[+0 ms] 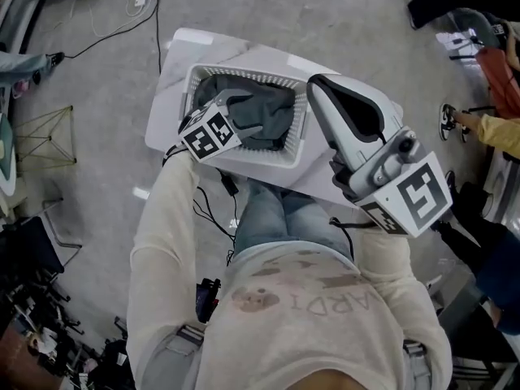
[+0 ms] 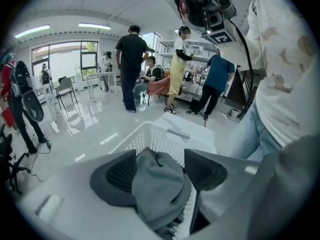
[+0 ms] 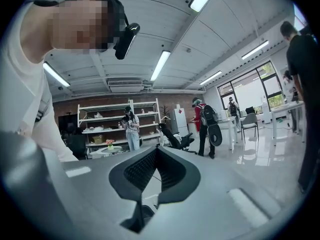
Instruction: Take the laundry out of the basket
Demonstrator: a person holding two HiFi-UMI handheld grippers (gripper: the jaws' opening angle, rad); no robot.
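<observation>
Head view: basket (image 1: 268, 159) on table (image 1: 166, 112); left tongs (image 1: 242, 108) grip grey garment (image 1: 275, 116); right tongs (image 1: 321, 88) closed.

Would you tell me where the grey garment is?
In the head view the grey garment sits in the white basket, upper centre, clamped in the left gripper.

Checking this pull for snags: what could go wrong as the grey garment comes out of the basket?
1. The left gripper pinches only a bunched fold of the grey garment, so it might slip free on the lift.
2. The garment fills the white basket; dragging could shift it on the table, since the right gripper is shut, empty and raised away, not steadying it.
</observation>
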